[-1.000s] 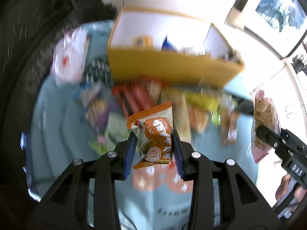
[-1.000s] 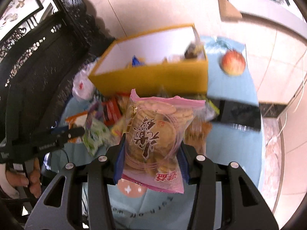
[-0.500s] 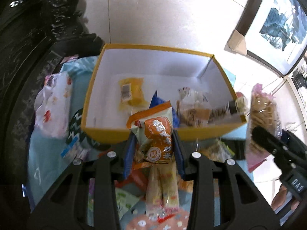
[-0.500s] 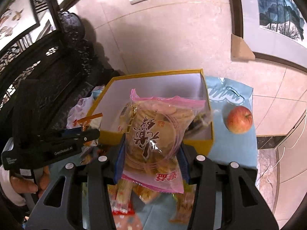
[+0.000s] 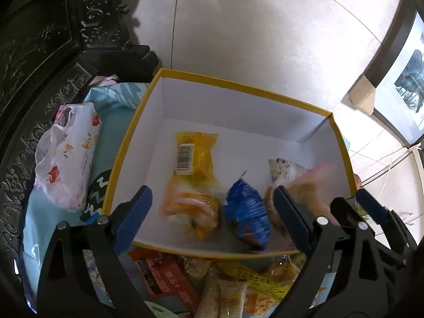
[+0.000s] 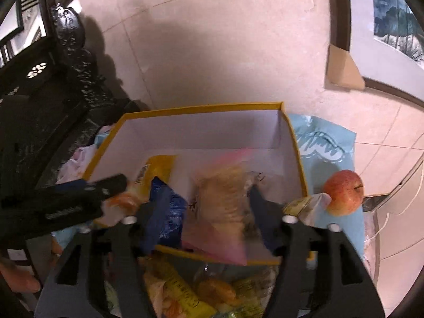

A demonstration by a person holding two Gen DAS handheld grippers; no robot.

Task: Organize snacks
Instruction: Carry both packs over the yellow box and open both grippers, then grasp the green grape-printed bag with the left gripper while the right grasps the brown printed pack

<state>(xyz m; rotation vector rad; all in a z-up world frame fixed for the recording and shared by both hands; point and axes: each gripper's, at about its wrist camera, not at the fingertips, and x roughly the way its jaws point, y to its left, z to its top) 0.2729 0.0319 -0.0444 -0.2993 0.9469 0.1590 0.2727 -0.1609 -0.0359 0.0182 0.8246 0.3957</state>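
My left gripper (image 5: 212,196) hangs over the yellow-rimmed white box (image 5: 238,86), its jaws opening wide, with nothing pressed between them. Below it the orange snack packet (image 5: 190,206) is a blur inside the box, beside a blue packet (image 5: 246,220) and a yellow barcoded packet (image 5: 194,156). My right gripper (image 6: 202,204) is over the box's right half (image 6: 201,108), its jaws opening. The pink cracker bag (image 6: 222,204) is blurred between them, slipping down into the box. The same bag (image 5: 312,185) shows blurred at the right of the left wrist view.
Several loose snack packets (image 5: 169,278) lie on the light blue cloth in front of the box. A white floral bag (image 5: 66,156) lies left of the box. A red apple (image 6: 343,196) sits to the right. Dark carved furniture (image 5: 39,53) stands at the left.
Both grippers moved forward over the box. The left jaws spread and let the orange packet fall in. The right jaws widened and the pink cracker bag is slipping out.
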